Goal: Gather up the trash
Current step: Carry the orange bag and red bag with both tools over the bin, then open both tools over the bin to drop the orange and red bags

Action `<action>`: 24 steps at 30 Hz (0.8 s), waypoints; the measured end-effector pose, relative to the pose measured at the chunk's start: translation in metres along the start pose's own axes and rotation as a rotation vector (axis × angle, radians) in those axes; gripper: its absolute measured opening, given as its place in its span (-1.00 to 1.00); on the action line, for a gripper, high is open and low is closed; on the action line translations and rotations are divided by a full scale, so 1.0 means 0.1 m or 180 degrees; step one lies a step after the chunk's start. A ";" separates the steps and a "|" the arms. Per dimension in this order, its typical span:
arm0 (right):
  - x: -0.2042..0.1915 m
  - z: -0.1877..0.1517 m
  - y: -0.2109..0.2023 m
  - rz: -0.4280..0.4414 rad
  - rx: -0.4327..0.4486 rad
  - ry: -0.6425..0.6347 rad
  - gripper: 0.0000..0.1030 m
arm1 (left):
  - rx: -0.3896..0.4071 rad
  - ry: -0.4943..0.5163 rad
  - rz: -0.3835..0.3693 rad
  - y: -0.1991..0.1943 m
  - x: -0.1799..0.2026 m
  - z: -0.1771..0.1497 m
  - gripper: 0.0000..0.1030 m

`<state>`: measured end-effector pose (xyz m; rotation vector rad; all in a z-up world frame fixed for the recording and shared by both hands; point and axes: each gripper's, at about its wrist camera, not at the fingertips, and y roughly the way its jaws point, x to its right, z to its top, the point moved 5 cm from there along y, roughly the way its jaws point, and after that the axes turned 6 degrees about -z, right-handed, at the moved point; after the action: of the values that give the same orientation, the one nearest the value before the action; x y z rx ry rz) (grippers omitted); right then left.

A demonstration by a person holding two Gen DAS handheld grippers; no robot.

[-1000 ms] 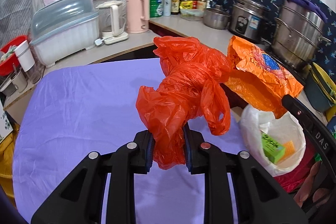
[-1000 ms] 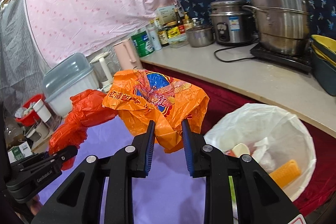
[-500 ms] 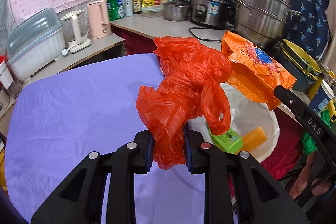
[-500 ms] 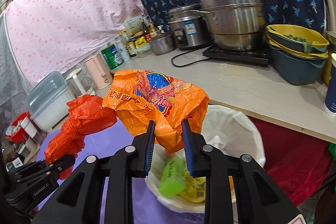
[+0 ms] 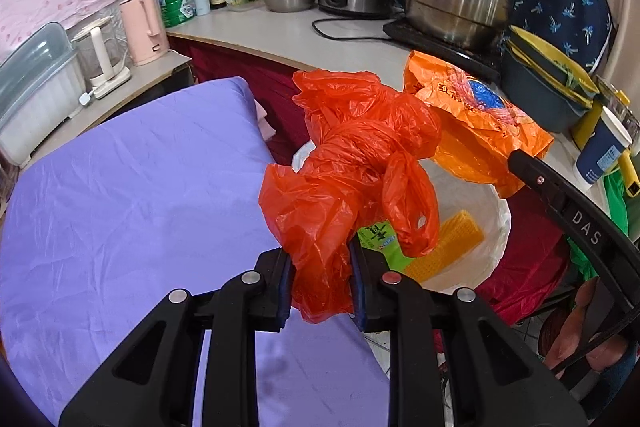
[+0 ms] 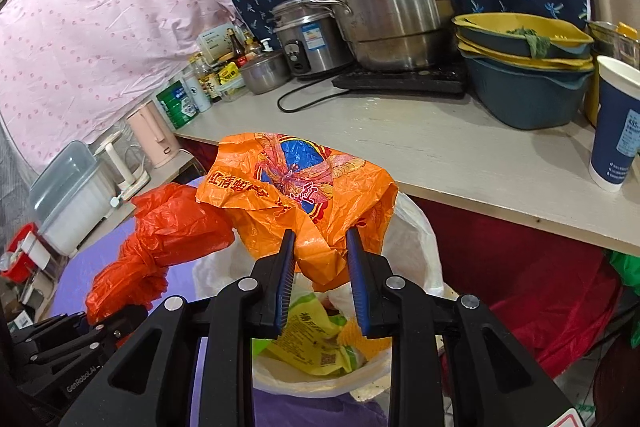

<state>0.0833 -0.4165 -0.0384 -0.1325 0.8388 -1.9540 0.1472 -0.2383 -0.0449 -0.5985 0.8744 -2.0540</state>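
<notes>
Currently the red bag (image 5: 352, 179) is hanging crumpled from the left gripper (image 5: 322, 279), whose fingers are pinching its lower folds; it is sitting above the near-left rim of the bin (image 5: 500, 227). The orange bag (image 6: 304, 195) is being pinched the same way by the right gripper (image 6: 322, 279), directly over the bin's mouth. Judged from this, both bags are being held over the white liner so that opening the fingers drops them in. The left view is showing the bin's right inner wall, a green box (image 5: 380, 243) and a yellow ridged piece (image 5: 444, 243). The right view is showing instead a yellow wrapper (image 6: 316, 339) inside, and the counter (image 6: 460, 155) beyond.
</notes>
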 end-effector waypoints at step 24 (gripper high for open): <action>0.08 -0.17 0.34 -0.0037 -0.0204 0.0020 -0.26 | 0.0014 -0.0004 0.0172 0.23 0.05 0.02 0.39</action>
<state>0.0971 -0.4244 -0.0737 -0.1694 0.9071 -1.9400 0.1570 -0.2535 -0.0607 -0.5679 0.8758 -2.0063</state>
